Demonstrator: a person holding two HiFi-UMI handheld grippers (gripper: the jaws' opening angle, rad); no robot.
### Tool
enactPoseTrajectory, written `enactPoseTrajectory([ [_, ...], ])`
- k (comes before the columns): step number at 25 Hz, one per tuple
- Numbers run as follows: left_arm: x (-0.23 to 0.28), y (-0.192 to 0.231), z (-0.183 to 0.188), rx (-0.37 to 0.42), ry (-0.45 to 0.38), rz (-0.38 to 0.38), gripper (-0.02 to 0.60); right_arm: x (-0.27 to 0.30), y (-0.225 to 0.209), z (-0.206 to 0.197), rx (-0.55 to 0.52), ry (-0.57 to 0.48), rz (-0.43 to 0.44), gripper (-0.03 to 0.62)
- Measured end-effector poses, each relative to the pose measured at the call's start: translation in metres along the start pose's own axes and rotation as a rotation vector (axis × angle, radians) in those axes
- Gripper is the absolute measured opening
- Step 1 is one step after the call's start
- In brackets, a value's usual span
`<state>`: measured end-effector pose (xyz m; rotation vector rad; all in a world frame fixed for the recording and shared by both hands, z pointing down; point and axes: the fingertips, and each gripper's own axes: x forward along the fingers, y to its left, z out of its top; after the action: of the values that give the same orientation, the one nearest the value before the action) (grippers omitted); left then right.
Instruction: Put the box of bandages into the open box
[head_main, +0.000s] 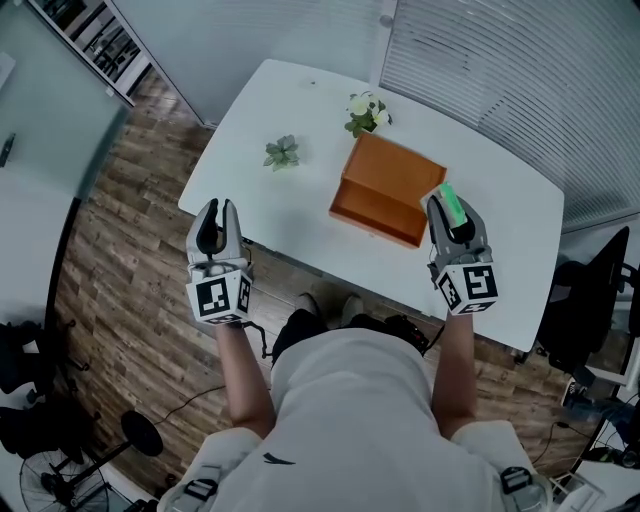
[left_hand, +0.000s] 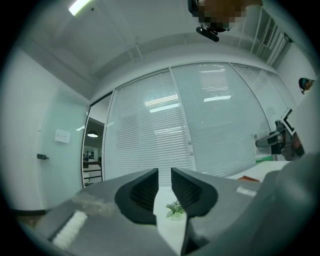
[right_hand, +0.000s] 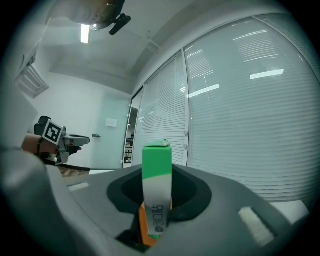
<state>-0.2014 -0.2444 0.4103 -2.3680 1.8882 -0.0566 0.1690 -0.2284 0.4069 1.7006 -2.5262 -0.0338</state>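
Green at the top and white lower down, the box of bandages (right_hand: 157, 170) stands upright between the jaws of the right gripper (head_main: 452, 215), which pinch it from both sides. In the head view this gripper is above the white table (head_main: 300, 210), at about 4 o'clock from the orange-brown open box (head_main: 375, 222). The green end shows just beside that box's near right corner, outside it. The open box sits near the middle of the table, and nothing can be seen inside it.

The left gripper (head_main: 217, 215) is at about 9 o'clock from the open box, well apart from it, over the table's near left edge. Its jaws stand a narrow slit apart with nothing between them. Through the slit its own view shows only the tabletop and a small plant far off.

A small green plant (head_main: 282, 152) stands on the table at 10 o'clock from the open box. A white-flowered plant (head_main: 366, 113) stands at 12 o'clock, just beside the box's far corner. Closed window blinds (head_main: 500, 70) run beyond the table, and a wood-plank floor (head_main: 120, 260) lies to its left.
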Motion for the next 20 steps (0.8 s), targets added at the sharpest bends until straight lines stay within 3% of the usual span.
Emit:
enactPoseTrajectory([
  [6,0.000,0.006,-0.002,-0.004,0.006,0.000,0.092,0.004,0.005,-0.003,-0.008,0.027,0.005,0.091],
  [11,-0.003,0.009,-0.006,-0.007,0.009,0.001,0.092,0.017,0.008,-0.016,-0.082,0.112,0.036,0.091],
  [16,-0.010,0.013,-0.011,-0.022,0.018,0.009,0.092,0.039,0.032,-0.054,-0.321,0.319,0.143,0.091],
  [20,-0.012,0.018,-0.012,-0.023,0.017,0.014,0.092,0.047,0.059,-0.114,-0.617,0.649,0.318,0.091],
])
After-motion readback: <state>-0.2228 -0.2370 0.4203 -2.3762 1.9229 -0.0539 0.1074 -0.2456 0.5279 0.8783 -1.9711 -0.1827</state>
